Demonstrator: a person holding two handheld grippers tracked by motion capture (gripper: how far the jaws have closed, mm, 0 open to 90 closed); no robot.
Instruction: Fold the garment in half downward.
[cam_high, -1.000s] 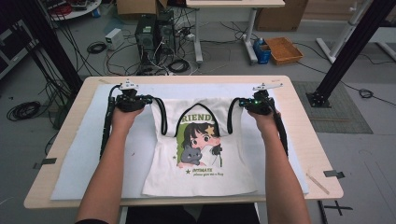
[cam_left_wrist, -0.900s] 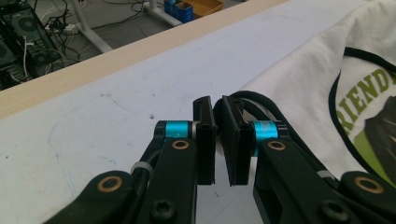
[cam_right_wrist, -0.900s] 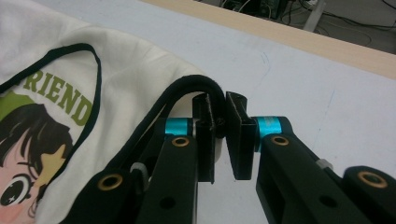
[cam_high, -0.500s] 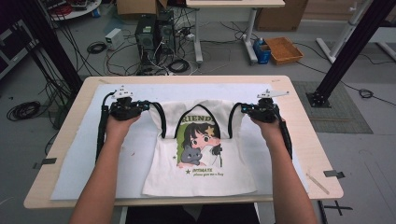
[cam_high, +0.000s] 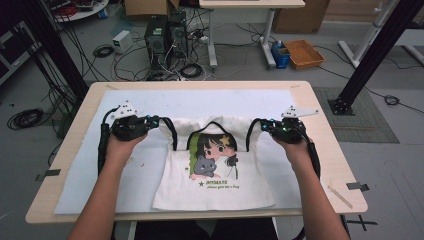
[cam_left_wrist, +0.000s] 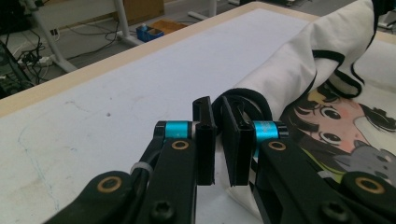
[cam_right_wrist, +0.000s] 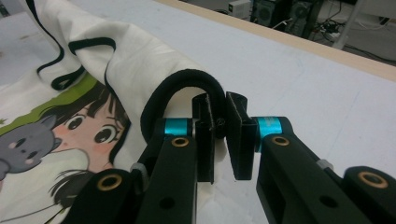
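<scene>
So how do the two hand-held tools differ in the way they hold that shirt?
The left tool pinches the shirt's black-trimmed edge on the side by the green print, while the right tool pinches the opposite edge beside plain white cloth. In the left tool's own camera view the trim loops tightly behind its tips; in the right tool's view it arches high. Both are shut on the trim.

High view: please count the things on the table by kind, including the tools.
T-shirt: 1
White mat: 1
Tools: 2, the left tool and the right tool, each shut on a black-trimmed sleeve edge
Total: 4
</scene>
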